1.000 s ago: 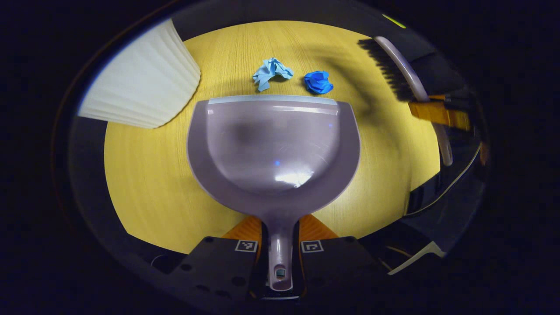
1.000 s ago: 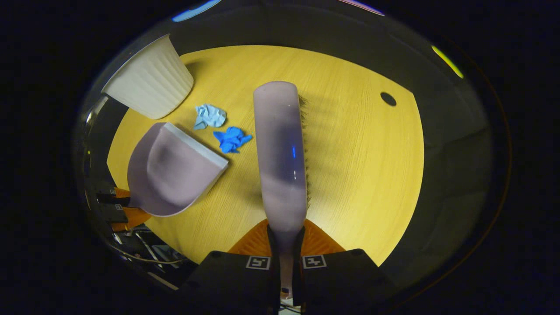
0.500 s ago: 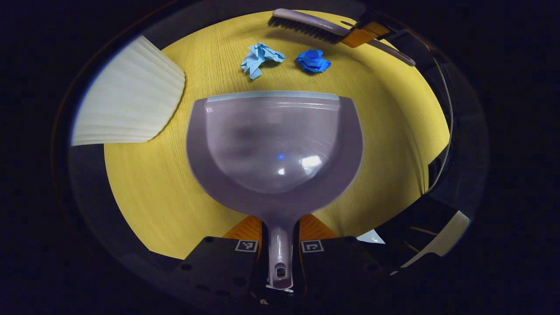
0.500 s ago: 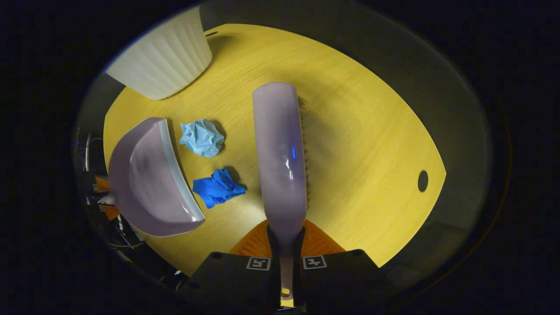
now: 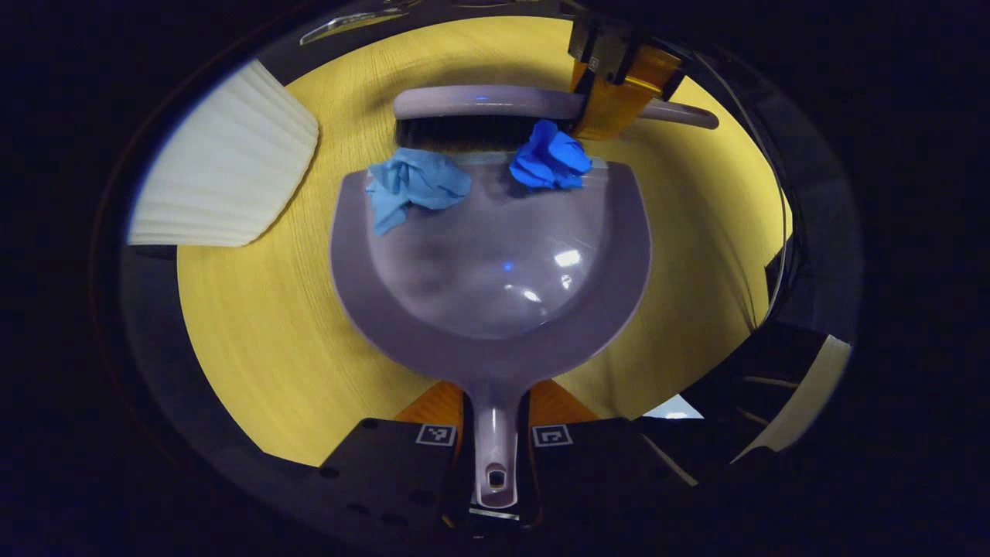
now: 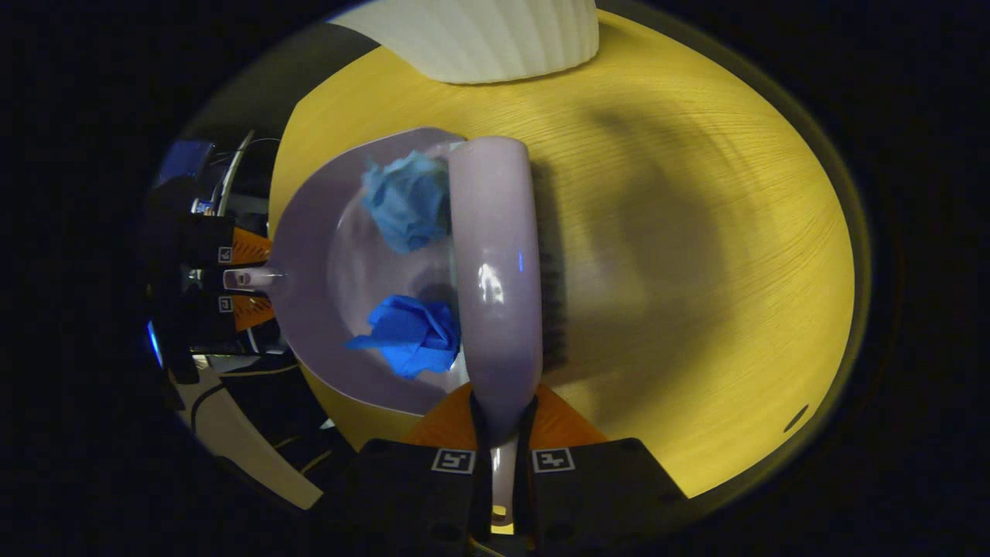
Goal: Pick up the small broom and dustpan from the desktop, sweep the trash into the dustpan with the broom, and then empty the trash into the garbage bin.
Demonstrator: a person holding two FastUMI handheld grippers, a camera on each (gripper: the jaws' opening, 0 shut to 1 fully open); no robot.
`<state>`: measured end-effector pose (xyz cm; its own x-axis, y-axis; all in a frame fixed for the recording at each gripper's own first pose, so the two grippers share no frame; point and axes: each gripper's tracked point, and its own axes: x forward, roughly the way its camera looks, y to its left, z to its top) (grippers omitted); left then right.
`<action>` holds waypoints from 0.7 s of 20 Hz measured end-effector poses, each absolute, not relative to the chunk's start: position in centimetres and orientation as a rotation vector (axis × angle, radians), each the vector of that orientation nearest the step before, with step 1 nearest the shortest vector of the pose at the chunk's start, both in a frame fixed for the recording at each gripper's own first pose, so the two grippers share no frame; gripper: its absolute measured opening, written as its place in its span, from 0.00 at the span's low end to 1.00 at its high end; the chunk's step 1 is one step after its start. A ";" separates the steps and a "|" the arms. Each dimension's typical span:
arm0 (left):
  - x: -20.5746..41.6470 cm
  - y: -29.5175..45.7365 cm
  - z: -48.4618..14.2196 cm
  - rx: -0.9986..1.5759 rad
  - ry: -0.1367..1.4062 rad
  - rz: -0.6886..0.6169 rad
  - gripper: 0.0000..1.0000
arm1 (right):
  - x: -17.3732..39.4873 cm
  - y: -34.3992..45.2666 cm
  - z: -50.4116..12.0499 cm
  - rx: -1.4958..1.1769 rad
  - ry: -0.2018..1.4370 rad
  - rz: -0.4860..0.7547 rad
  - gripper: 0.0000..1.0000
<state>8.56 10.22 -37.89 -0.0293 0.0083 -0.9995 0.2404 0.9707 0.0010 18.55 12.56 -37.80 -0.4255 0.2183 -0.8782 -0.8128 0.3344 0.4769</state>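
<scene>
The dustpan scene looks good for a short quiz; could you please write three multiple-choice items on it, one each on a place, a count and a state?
1. Where do the paper wads lie?
A. at the dustpan's front lip
B. inside the bin
C. on the floor

2. How many paper wads are there?
A. one
B. two
C. four

3. How does the left tool stand?
A. open above the table
B. shut on the broom
C. shut on the dustpan's handle

Answers:
1 A: the light blue wad and the dark blue wad sit on the front edge of the dustpan, with the broom just behind them.
2 B: one light and one dark.
3 C: the left tool has a finger on each side of the handle.
</scene>
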 end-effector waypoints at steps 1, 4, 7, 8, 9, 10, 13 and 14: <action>9.0 10.3 -38.3 0.207 1.564 -0.174 0.19 | 17.7 12.3 -37.1 -0.509 1.622 1.318 0.12; 9.0 10.0 -37.6 0.217 1.489 -0.143 0.19 | 18.1 12.2 -37.1 -0.431 1.578 1.297 0.12; 9.5 10.2 -36.6 0.240 1.385 -0.111 0.19 | 20.1 12.2 -34.2 -0.190 1.468 1.240 0.12; 9.8 10.1 -35.9 0.246 1.343 -0.099 0.19 | 21.4 11.9 -32.9 -0.113 1.410 1.222 0.12; 10.0 9.8 -35.2 0.244 1.297 -0.089 0.19 | 22.8 11.4 -31.5 -0.051 1.336 1.196 0.12; 10.2 9.6 -34.7 0.235 1.255 -0.079 0.19 | 23.9 10.1 -30.7 0.008 1.271 1.162 0.12; 10.6 8.8 -32.8 0.251 1.148 -0.058 0.19 | 25.9 6.0 -28.8 0.194 1.102 1.049 0.12; 10.7 8.4 -32.1 0.265 1.098 -0.051 0.19 | 26.0 5.1 -28.7 0.254 1.057 1.020 0.11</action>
